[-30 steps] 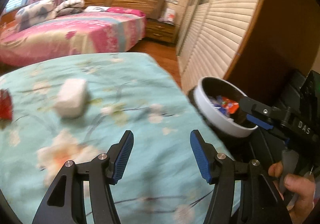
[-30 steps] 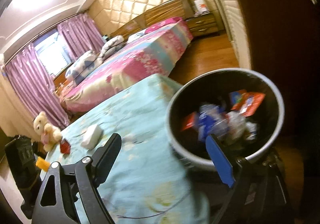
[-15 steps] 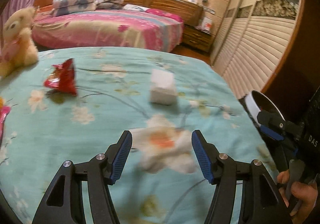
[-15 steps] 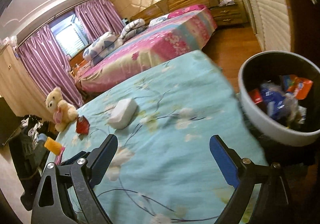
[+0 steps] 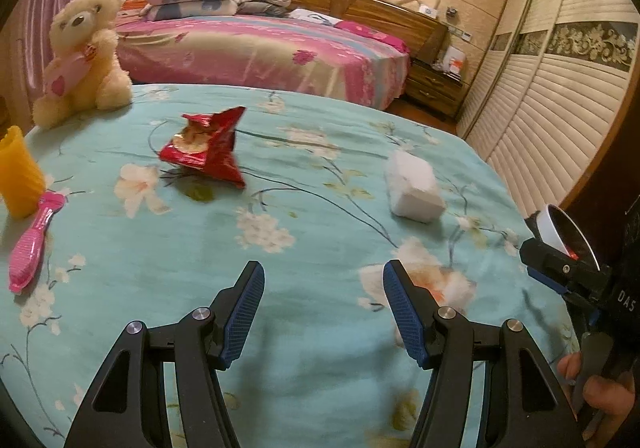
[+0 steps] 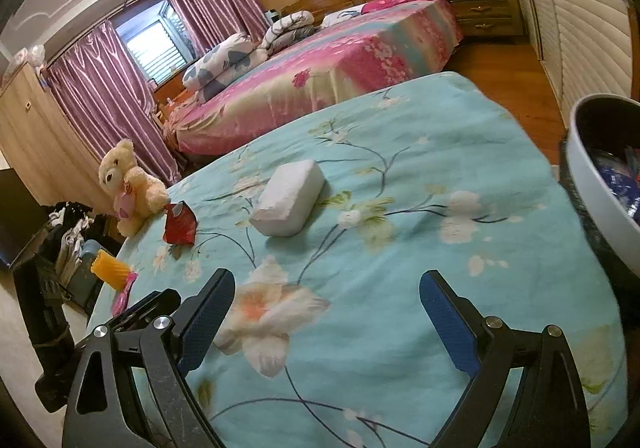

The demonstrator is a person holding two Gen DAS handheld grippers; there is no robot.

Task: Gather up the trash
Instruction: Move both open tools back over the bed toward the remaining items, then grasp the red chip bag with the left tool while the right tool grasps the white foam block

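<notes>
- Red wrapper [image 5: 208, 146] crumpled on floral bedspread [image 5: 320, 240], near teddy bear [image 5: 82, 56].
- White block [image 5: 414, 186] lying apart from it.
- Left gripper [image 5: 323, 314] and right gripper [image 6: 326, 322] both spread, nothing between.

The near bed's sheet [image 5: 320, 248] is turquoise with pale flowers. On it lie a red wrapper [image 5: 208, 148], a white block [image 5: 414, 188], a yellow cup [image 5: 18, 172] and a pink brush [image 5: 34, 240].

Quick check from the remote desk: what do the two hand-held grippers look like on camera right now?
Both look alike. The left hand-held gripper has black angular finger arms with triangular cut-outs, silver pivot bolts and blue ribbed pads. The right hand-held gripper matches: black frame, silver bolts, blue pads. Seen from the left wrist camera, its black body carries white lettering "DAS". No cables or sleeves show.
</notes>
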